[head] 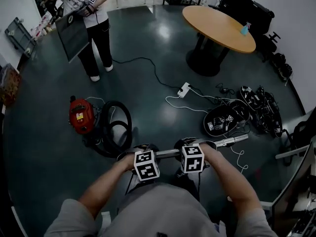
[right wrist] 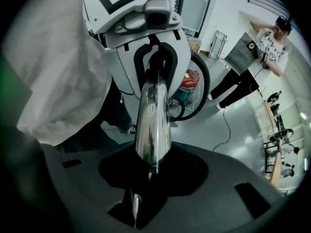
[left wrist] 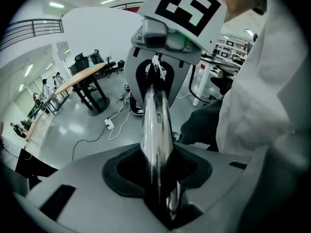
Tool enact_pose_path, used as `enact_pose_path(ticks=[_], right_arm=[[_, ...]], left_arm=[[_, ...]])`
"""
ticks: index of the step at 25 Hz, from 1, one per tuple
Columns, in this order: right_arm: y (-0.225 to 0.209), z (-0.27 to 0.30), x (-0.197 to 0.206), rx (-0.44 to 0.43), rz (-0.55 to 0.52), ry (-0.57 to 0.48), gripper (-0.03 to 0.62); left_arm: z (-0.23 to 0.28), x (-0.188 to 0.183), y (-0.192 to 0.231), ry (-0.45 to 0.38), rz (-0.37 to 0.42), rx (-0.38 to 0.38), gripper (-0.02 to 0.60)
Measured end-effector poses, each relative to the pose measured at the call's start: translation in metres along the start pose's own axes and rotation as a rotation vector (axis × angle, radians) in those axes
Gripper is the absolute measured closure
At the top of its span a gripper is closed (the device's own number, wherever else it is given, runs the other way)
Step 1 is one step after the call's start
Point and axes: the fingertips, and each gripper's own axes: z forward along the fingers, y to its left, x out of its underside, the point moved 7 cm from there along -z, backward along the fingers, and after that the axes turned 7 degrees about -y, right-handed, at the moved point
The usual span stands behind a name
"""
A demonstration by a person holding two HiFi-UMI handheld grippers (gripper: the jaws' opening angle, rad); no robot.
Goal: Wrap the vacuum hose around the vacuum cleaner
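The red vacuum cleaner (head: 81, 115) stands on the dark floor at the left. Its black hose (head: 117, 127) lies coiled in a loop beside it. A chrome wand tube (head: 222, 143) runs level in front of me. My left gripper (head: 143, 155) and right gripper (head: 190, 151) are both shut on it, side by side. In the left gripper view the tube (left wrist: 155, 130) leads from the jaws up to the right gripper (left wrist: 167, 57). In the right gripper view the tube (right wrist: 153, 123) leads to the left gripper (right wrist: 146, 38), with the vacuum cleaner (right wrist: 189, 81) and the hose (right wrist: 206, 89) behind.
A round wooden table (head: 219, 26) with a blue bottle (head: 245, 29) stands at the back right. A person (head: 94, 19) holding a dark board stands at the back left. A white power strip (head: 184, 89), cables and a pile of black gear (head: 247, 112) lie on the right.
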Motion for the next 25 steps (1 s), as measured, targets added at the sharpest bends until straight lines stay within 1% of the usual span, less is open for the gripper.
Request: enact_pose_path(ticks=[4,8,11,14,16,19,22,25], right_arm=[[-0.024,0.008,0.007,-0.02,-0.053,-0.028,0.461],[-0.048,0.021,0.018,-0.081,-0.104,-0.069,0.448],[-0.073,0.021,0.036,-0.119,-0.146,-0.104,0.44],[-0.102,0.018,0.053,-0.193,-0.137,-0.174,0.408],[-0.117,0.016,0.068,-0.242,-0.134,-0.228,0.404],[-0.143,0.011,0.087,-0.273,-0.154,-0.312,0.404],[-0.166,0.008,0.088,-0.303,-0.182,-0.394,0.404],[-0.19,0.003,0.085,-0.336,-0.205,-0.466,0.404]], left_arm=[[0.007,0.004,0.018,0.018,-0.051,-0.031,0.43],[0.018,0.009,0.035,0.037,-0.125,-0.064,0.43],[0.036,0.002,0.053,0.035,-0.18,-0.104,0.43],[0.048,-0.004,0.069,0.059,-0.249,-0.149,0.43],[0.058,-0.009,0.077,0.076,-0.301,-0.178,0.43],[0.072,-0.019,0.093,0.096,-0.37,-0.218,0.43],[0.072,-0.018,0.104,0.128,-0.437,-0.26,0.43],[0.074,-0.014,0.108,0.16,-0.514,-0.28,0.43]])
